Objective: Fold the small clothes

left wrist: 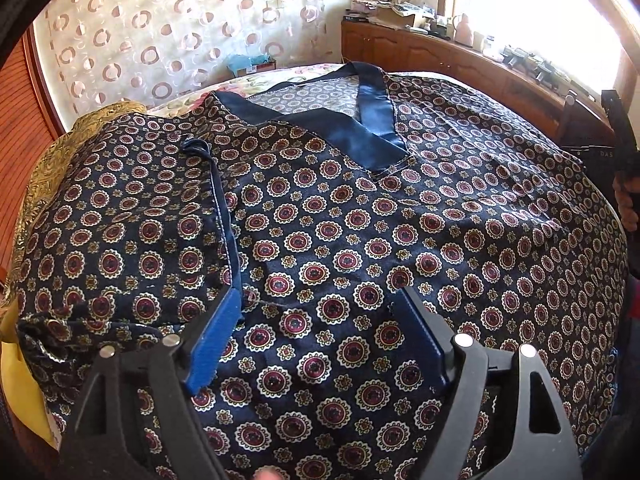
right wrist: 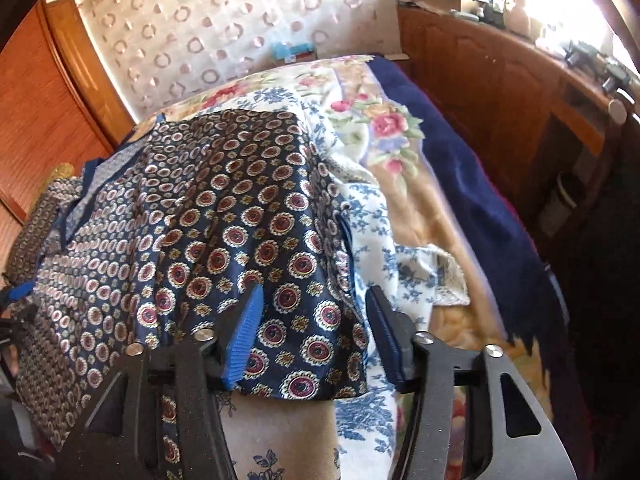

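Left tool open above patterned top

The patterned garment runs off the left wrist view's edge at 6 o'clock, the right gripper is cut off at 3 o'clock, and the cabinet-top clutter is too blurred to identify.

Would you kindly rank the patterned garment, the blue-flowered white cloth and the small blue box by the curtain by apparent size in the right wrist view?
1. patterned garment, though nearness to the camera inflates it
2. blue-flowered white cloth, partly covered
3. small blue box, far away
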`<state>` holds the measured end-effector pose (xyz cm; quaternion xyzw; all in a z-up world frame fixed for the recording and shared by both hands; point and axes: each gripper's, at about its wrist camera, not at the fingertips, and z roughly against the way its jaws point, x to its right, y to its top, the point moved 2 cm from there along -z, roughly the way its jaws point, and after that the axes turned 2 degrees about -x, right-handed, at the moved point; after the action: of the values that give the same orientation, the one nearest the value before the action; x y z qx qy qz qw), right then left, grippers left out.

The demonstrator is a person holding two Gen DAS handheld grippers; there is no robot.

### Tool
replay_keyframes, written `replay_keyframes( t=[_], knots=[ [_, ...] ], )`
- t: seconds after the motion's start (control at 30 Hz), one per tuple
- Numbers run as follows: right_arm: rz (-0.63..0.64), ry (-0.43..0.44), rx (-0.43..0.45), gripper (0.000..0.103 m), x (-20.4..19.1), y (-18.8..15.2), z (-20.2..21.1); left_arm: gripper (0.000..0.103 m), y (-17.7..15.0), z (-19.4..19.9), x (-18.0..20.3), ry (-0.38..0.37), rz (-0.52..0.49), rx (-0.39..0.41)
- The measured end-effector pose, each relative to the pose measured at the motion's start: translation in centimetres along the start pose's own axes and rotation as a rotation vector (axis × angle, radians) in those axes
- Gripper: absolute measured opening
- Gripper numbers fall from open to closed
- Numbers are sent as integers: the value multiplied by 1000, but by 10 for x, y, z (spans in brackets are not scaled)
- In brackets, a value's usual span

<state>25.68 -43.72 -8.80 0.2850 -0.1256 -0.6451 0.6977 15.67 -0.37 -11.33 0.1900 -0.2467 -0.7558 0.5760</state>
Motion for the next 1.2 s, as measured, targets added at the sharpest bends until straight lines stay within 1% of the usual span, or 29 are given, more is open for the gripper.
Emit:
replay_keyframes(
  t=[0.07,0.1,0.13,0.17,0.2,0.23,0.27,0.33,0.4,0.5,0.6,0.7,0.77,0.93,1.03,1.13,1.2],
  knots=[
    [0,16,-2,44,-2,-1,0,82,0,-1,2,2,-3,0],
    [0,23,-2,39,-2,-1,0,86,0,-2,2,6,-7,-2],
    [4,32,-1,37,-3,-2,1,89,0,-2,2,9,-5,-6],
    [8,35,-1,32,-5,-3,1,93,1,-4,1,12,4,-10],
    [14,40,0,24,-6,-3,2,97,1,-6,-4,-4,35,-23],
    [20,41,1,23,-8,-3,4,99,1,-7,-6,-7,46,-27],
    [29,24,5,21,-11,-3,4,100,1,-8,-6,0,45,-29],
    [46,-1,10,18,-15,-3,5,101,0,-8,-5,1,41,-30],
    [63,-33,20,10,-17,-2,6,101,0,-8,-5,-2,41,-31],
    [85,-57,31,2,-17,-1,7,101,0,-8,-4,-1,39,-31],
    [111,-46,57,0,-23,1,13,101,0,-8,-4,-2,37,-31],
    [149,-41,103,0,-39,8,23,101,-1,-7,-4,-6,31,-34],
    [177,-33,135,0,-53,15,30,101,-1,-7,-4,-8,28,-36],
    [266,10,180,0,-98,31,37,101,-2,-6,-4,-13,19,-36],
    [319,43,187,0,-130,36,33,101,-3,-3,-2,-7,3,-26],
    [374,80,164,0,-161,34,19,101,-5,1,2,-5,-11,-16],
    [387,104,143,0,-172,31,10,101,-5,7,5,9,-14,12]
  ],
)
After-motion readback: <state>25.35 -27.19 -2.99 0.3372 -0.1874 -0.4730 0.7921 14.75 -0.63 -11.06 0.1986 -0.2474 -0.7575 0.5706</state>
